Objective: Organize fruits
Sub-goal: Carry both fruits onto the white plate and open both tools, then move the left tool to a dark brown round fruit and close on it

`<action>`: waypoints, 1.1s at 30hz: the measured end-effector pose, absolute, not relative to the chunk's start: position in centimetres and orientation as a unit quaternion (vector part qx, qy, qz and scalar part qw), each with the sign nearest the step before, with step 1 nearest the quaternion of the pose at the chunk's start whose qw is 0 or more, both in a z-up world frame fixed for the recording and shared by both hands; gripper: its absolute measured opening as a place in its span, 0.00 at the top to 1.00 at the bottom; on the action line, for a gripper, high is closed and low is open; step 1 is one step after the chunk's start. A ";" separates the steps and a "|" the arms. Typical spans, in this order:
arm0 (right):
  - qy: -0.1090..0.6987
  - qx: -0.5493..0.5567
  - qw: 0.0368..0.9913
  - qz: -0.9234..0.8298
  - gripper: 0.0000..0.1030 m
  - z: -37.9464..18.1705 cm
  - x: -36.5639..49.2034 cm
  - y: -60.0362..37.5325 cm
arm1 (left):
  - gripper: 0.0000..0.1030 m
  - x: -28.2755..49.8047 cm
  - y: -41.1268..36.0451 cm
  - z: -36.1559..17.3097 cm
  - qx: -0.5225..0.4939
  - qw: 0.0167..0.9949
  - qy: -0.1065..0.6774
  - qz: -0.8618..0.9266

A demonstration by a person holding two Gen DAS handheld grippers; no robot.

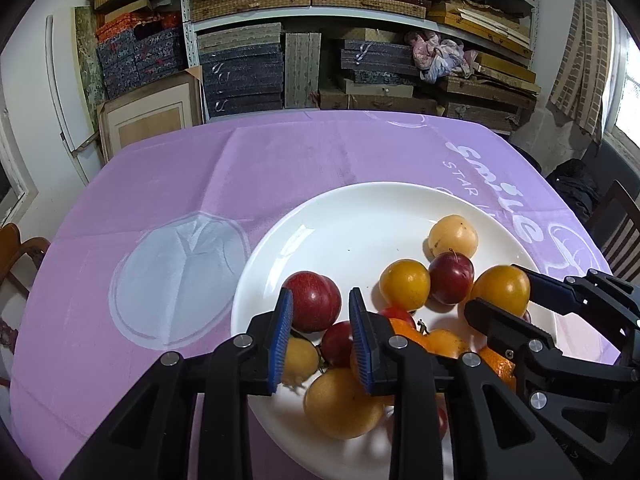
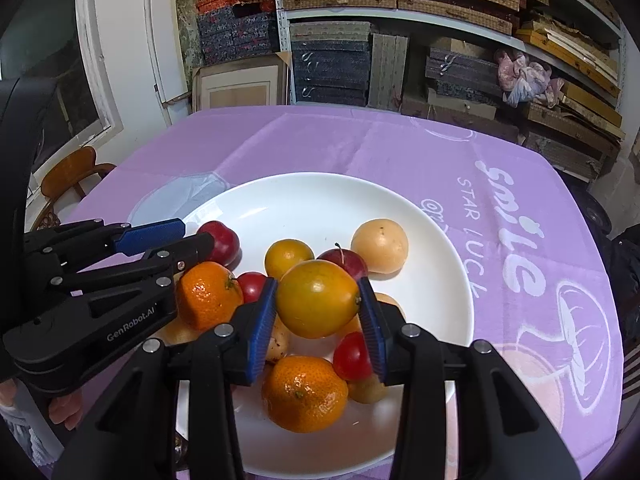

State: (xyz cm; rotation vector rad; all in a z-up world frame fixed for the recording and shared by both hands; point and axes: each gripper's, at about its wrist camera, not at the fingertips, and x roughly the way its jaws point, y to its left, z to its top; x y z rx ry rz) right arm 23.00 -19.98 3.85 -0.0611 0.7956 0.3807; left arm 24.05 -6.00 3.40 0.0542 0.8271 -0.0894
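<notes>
A white plate (image 1: 360, 216) (image 2: 320, 196) on the purple tablecloth holds several fruits: red plums, yellow plums and oranges. My right gripper (image 2: 318, 304) is shut on a yellow-orange plum (image 2: 318, 304) and holds it above the pile; in the left wrist view that gripper (image 1: 502, 294) enters from the right around the same plum (image 1: 500, 290). My left gripper (image 1: 320, 328) is open and empty over the plate's near left side, with a large red plum (image 1: 314, 300) and a smaller red plum (image 1: 338, 342) beyond its fingers. It also shows at the left of the right wrist view (image 2: 192, 238).
The purple tablecloth (image 1: 180, 184) with white print covers the table. Two oranges (image 2: 208, 294) (image 2: 304, 392) lie in the pile. Shelves of stacked boxes (image 1: 320, 40) stand behind the table. Wooden chairs stand at the left (image 1: 16, 252) and right (image 1: 624, 232).
</notes>
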 end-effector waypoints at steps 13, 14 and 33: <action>0.310 -0.028 0.933 0.182 0.46 9.9 19.1 -21.4 | 0.32 20.9 -4.6 7.6 0.025 0.934 0.356 -0.022; 0.297 -0.028 0.937 0.180 0.40 10.8 18.2 -21.6 | 0.26 20.2 -4.5 8.3 0.026 0.938 0.347 -0.017; 0.272 0.027 0.953 0.128 0.04 5.5 3.5 -28.5 | 0.03 7.9 -5.2 2.3 0.041 0.927 0.372 0.013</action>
